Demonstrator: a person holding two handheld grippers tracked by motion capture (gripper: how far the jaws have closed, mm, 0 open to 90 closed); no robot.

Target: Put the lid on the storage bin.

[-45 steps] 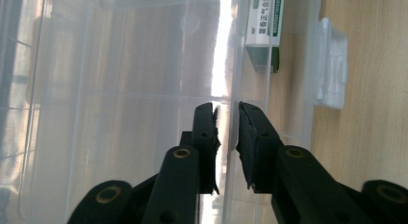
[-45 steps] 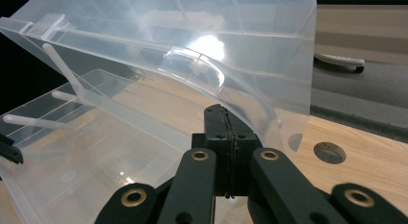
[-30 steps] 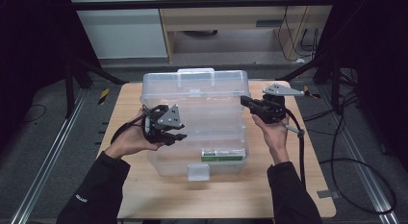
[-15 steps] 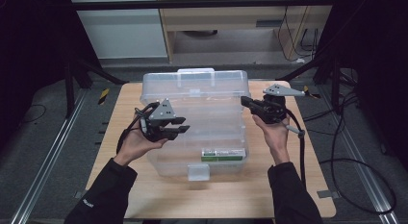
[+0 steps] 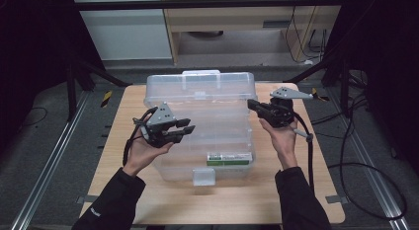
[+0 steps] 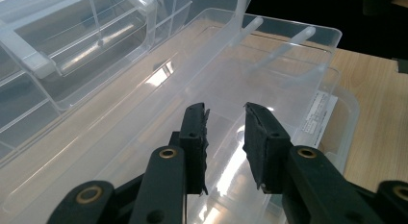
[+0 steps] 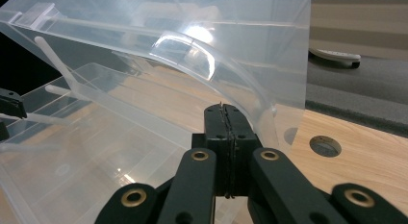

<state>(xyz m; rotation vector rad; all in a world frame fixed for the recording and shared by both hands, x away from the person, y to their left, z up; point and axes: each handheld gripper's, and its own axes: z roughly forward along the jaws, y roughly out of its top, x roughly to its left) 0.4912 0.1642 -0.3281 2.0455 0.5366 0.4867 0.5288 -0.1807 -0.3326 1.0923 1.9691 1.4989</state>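
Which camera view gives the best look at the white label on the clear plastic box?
The high view: the white label faces the camera on the front wall of the clear plastic box, fully in frame. The left gripper view catches the label edge-on through the plastic, beyond the left hand-held gripper.

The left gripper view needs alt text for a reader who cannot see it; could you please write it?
Two black jaws of the left gripper stand apart, empty, above an open clear plastic box. The wooden table lies at right.
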